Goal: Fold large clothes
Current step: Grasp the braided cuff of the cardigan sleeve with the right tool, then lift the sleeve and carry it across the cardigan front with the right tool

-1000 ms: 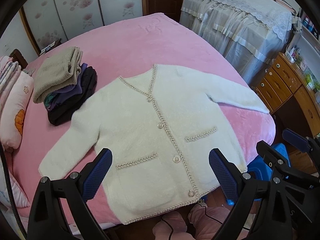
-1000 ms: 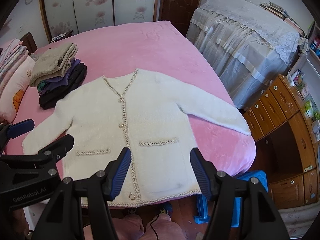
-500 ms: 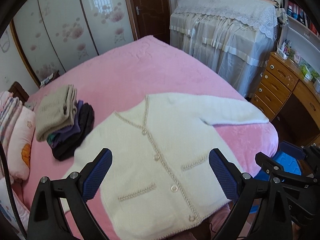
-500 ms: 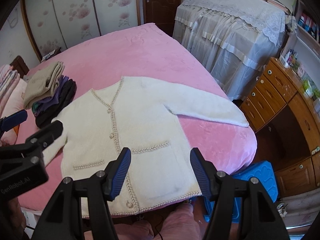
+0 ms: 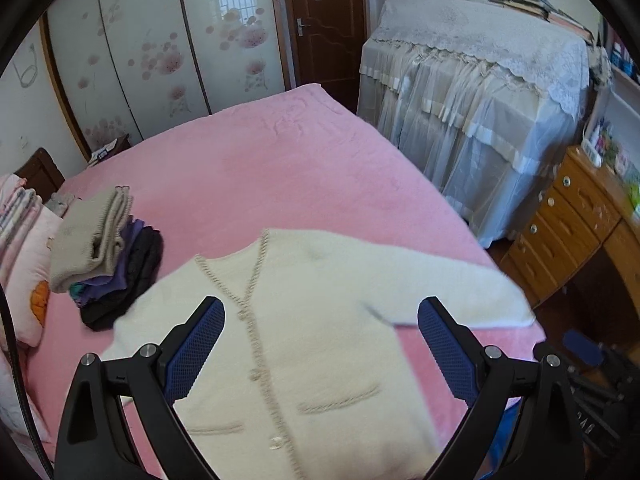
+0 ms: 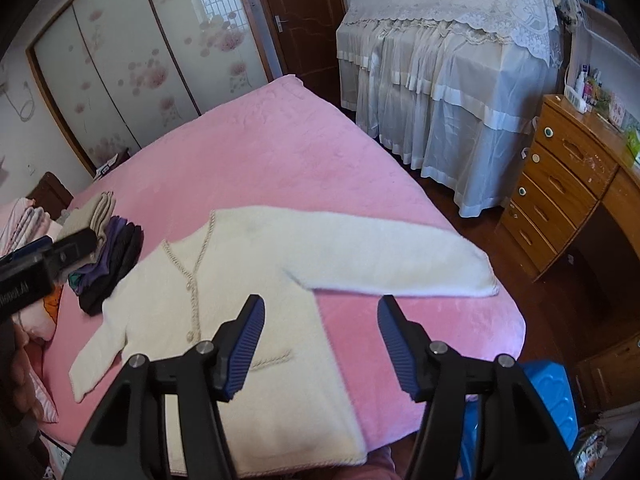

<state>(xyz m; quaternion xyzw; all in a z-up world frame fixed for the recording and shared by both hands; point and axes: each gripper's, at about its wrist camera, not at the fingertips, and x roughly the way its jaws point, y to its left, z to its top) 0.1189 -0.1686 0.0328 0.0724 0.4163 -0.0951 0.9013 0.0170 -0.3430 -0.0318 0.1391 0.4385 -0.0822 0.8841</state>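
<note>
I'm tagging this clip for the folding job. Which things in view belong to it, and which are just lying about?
Belongs to the job:
white cardigan, spread flat
pink bed under it
both grippers, nothing between their fingers

Just lying about:
stack of folded clothes
wooden drawers
lace-covered furniture
blue stool

The cardigan (image 6: 256, 292) under both tongs is fluffy cream knit with braided trim. The bed (image 6: 260, 152) beyond it wears a plush, matt pink blanket. The left tongs (image 5: 320, 344) and right tongs (image 6: 320, 344) have matt black plastic arms with ribbed blue pads (image 6: 244, 340). Right of them, a drawer chest (image 6: 560, 196) is varnished wood.
</note>
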